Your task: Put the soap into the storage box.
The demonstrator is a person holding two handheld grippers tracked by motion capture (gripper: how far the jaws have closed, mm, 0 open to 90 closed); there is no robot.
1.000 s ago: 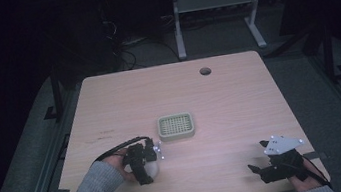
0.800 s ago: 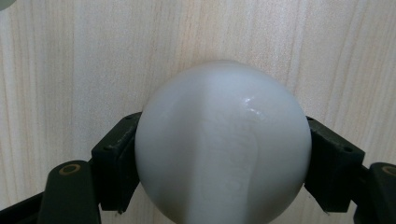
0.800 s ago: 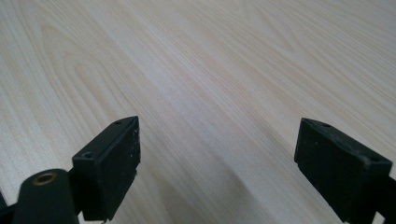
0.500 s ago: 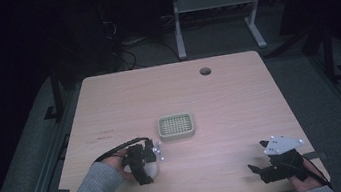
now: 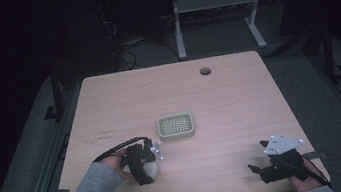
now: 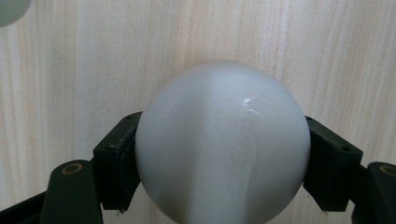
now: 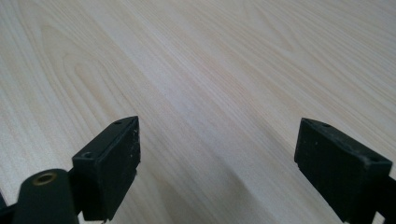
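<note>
Left tongs [image 5: 144, 166] hold a white ball [image 6: 223, 144] on the wooden tabletop [image 5: 240, 101], near its front edge.
The ball sits between both black jaws, which touch it on each side; it is in front of the pale grid tray [image 5: 176, 126] and to its left, close but apart. The right tongs [image 5: 262, 171] rest well to the right of the tray, at the front edge, with jaws wide apart over bare wood. A round hole [image 5: 205, 71] lies behind the tray, near the far edge. Nothing stands between ball and tray.
</note>
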